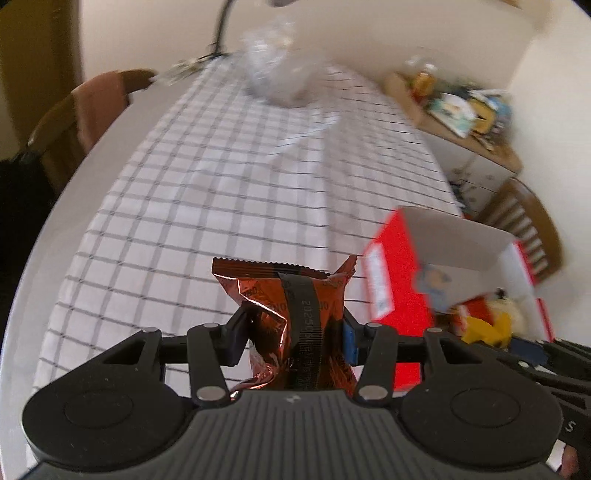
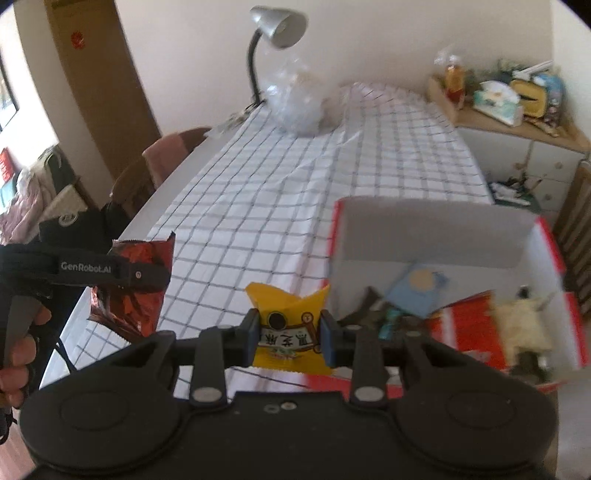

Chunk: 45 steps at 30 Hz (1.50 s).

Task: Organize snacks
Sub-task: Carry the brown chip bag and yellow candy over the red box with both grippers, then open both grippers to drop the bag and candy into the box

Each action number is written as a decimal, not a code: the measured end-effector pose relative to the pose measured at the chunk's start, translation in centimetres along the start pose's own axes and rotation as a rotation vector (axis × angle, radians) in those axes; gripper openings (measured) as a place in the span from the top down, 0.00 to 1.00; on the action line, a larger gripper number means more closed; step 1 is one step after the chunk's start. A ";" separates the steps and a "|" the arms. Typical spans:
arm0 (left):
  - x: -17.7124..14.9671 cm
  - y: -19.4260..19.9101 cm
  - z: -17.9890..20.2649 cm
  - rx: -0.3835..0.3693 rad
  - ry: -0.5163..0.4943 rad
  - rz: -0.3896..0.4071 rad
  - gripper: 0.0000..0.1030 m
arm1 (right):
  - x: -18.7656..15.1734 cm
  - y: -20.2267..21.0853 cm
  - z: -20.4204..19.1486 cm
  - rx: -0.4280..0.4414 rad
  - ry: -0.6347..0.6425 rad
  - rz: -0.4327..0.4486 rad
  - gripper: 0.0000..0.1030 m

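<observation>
Nearest us, left gripper (image 1: 293, 338) is clamped on the copper foil packet (image 1: 291, 314), held above the checked tablecloth (image 1: 207, 192). Right gripper (image 2: 289, 338) pinches the yellow packet (image 2: 288, 314) beside the red box (image 2: 546, 258). We judge both light, crinkly, slippery; grip mid-body.

I count two grippers, my left gripper (image 1: 293, 334) and my right gripper (image 2: 290, 338). There are two snack packets in the air: one copper-red packet (image 1: 295, 295) and one yellow packet (image 2: 288, 317). I see one red box (image 2: 546, 251) with some snacks inside, too blurred to count. There is one checked tablecloth (image 2: 295, 192), one lamp (image 2: 277, 26), one clear plastic bag (image 2: 295, 107) and one chair (image 1: 74, 118).
</observation>
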<state>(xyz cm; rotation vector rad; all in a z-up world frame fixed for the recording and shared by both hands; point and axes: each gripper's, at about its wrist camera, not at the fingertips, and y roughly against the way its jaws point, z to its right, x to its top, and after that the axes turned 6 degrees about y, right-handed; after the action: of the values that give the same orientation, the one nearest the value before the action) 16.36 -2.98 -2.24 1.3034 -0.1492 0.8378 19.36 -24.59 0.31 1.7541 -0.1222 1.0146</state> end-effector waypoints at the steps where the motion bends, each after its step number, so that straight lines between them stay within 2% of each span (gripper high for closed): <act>1: -0.1 0.2 1.1 -0.010 -0.013 0.003 0.53 | -0.1 0.5 0.7 -0.008 -0.003 0.011 0.69; 10: -0.3 -0.9 10.1 -0.054 -0.113 0.013 0.53 | -0.9 3.4 7.8 -0.077 -0.042 0.058 0.69; 21: -1.2 -5.8 17.5 -0.036 -0.194 -0.030 0.53 | -2.0 1.2 14.4 -0.120 -0.066 0.013 0.69; 27: -1.9 -9.3 19.1 -0.017 -0.222 -0.069 0.53 | -2.6 -1.1 16.2 -0.111 -0.068 -0.027 0.69; 36: -3.1 -13.5 18.9 0.028 -0.228 -0.152 0.53 | -3.7 -3.9 16.9 -0.093 -0.070 -0.091 0.68; 45: -3.6 -14.4 19.7 0.023 -0.302 -0.142 0.50 | -4.4 -4.3 17.1 -0.098 -0.101 -0.102 0.68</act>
<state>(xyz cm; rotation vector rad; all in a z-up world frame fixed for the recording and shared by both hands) 29.55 -22.47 -9.62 1.4398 -0.2827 0.5208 28.54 -38.31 -7.26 1.7048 -0.1422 0.8336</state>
